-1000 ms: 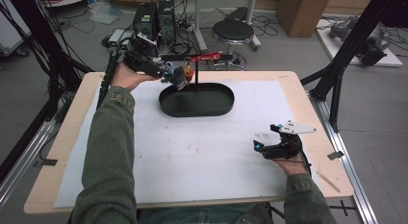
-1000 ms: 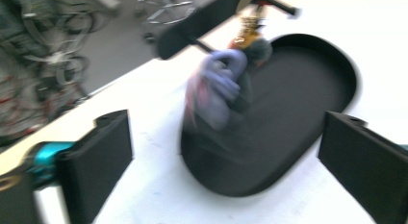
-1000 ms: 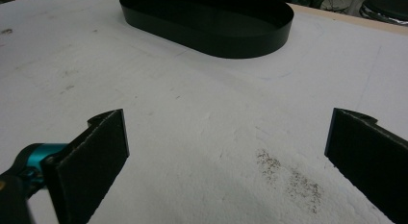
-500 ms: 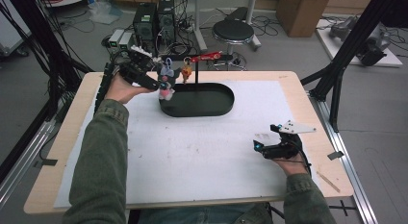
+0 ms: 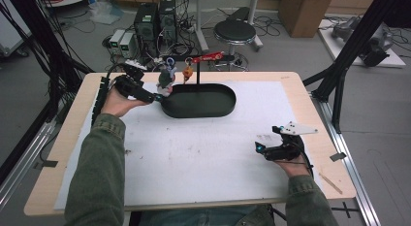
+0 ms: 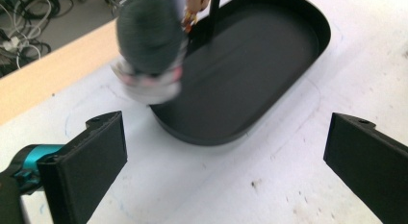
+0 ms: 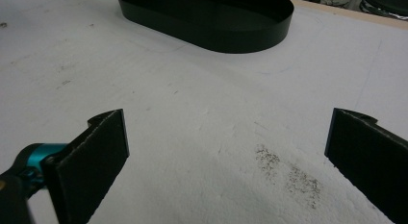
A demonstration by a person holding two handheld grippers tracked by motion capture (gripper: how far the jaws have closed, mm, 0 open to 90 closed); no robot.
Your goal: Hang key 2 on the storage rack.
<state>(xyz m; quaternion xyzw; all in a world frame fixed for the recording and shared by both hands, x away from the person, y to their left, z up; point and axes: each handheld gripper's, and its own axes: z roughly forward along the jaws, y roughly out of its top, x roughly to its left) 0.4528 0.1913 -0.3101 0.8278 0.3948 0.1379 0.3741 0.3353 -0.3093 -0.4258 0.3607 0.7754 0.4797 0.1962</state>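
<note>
One black oval tray (image 5: 198,101) sits at the far middle of the white-covered surface (image 5: 203,158), and a thin post rises from its far rim, carrying a red arm (image 5: 207,56) at the top. Two small figures hang there: an orange one (image 5: 187,71) near the post and a grey-green one (image 5: 165,78) to its left, over the tray's left end. The tray probably sits beneath them to catch whatever drops.

The left tool (image 5: 156,97) is at the tray's left end, just below the grey-green figure, and its jaws stand wide apart with nothing between them. In the left gripper view that figure (image 6: 150,43) is blurred, so it seems to be swinging free on its hanger rather than being held; the orange one (image 6: 195,6) peeks out behind it beside the post.

The right tool (image 5: 258,149) rests low on the surface near the right front, well apart from the tray. Its jaws are also spread wide and empty, looking across bare white sheet toward the tray (image 7: 207,17). It seems parked, leaving the work to the left hand (image 5: 116,102).
</note>
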